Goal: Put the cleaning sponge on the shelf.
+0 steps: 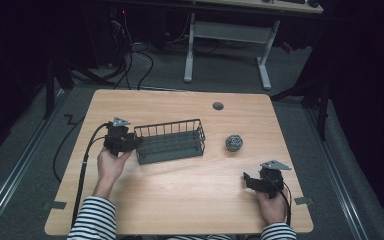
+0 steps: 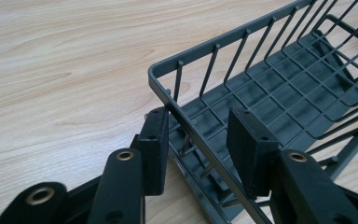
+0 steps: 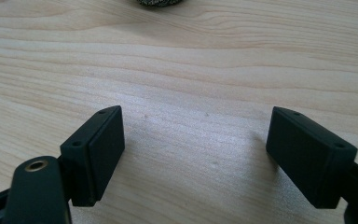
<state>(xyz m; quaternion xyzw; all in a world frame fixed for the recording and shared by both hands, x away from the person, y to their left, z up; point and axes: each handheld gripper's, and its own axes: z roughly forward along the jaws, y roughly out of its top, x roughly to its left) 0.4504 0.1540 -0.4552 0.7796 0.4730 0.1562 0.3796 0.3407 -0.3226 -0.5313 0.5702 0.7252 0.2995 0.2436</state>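
Observation:
A dark grey wire basket [image 1: 170, 142] lies empty at the middle of the wooden table [image 1: 180, 200]. My left gripper [image 1: 134, 143] is at its left end, held by a hand in a striped sleeve. In the left gripper view the gripper [image 2: 198, 126] is open and straddles the basket's end rim [image 2: 200, 137]: one pad [image 2: 154, 144] is outside against the rim, the other [image 2: 249, 149] inside with a gap. A small grey woven ball [image 1: 234, 143] rests to the right of the basket. My right gripper [image 1: 247, 180] stands wide open near the front right, over bare wood [image 3: 196, 121], with the ball's edge [image 3: 161, 2] ahead of it.
A round cable hole [image 1: 218, 106] sits near the table's far edge. Beyond the table stand a white-legged desk [image 1: 227, 30] and loose cables [image 1: 130, 55] on the dark floor. The left gripper's cable [image 1: 82, 170] trails off the table's left front.

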